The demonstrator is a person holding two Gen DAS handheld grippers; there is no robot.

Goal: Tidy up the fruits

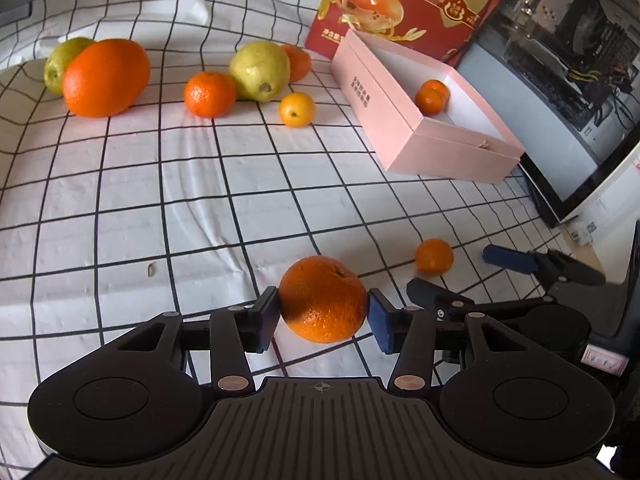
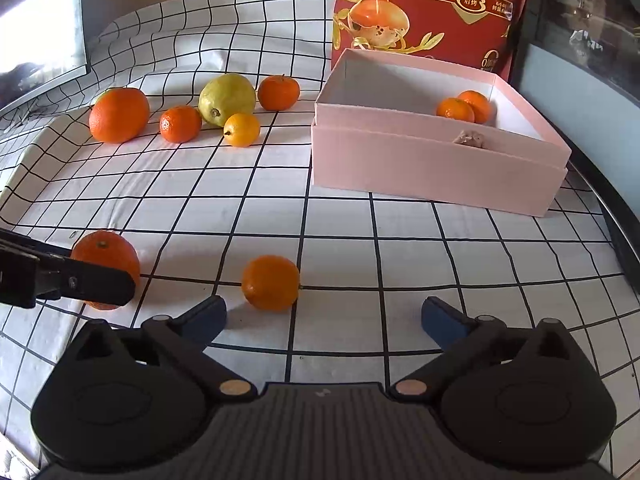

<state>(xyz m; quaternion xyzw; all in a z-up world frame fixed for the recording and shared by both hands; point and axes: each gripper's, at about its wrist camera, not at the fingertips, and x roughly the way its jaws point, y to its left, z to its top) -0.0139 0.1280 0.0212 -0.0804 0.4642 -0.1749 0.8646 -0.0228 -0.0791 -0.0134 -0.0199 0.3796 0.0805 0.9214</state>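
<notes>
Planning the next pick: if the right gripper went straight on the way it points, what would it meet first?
Probably the small orange on the checked cloth, just beyond the open right gripper and slightly left of its centre line; it might clip only the left finger.

On the surface (image 2: pixel 360 240), the open box (image 2: pixel 440 168) sat at two o'clock, with two mandarins (image 2: pixel 464 110) inside at its far right end and a printed carton (image 2: pixel 432 8) standing behind it. At eleven o'clock lay a cluster of fruit: a large orange (image 2: pixel 119 114), a mandarin (image 2: pixel 180 124), a pear (image 2: pixel 227 99), a kumquat (image 2: pixel 241 130) before the pear, and another mandarin (image 2: pixel 278 92) to the right. Near at hand, a lone mandarin (image 2: pixel 271 282) lay on the surface just ahead of the right claw (image 2: pixel 324 320); to its left an orange (image 1: pixel 322 299) sat between the left claw's (image 1: pixel 322 314) pads.
</notes>
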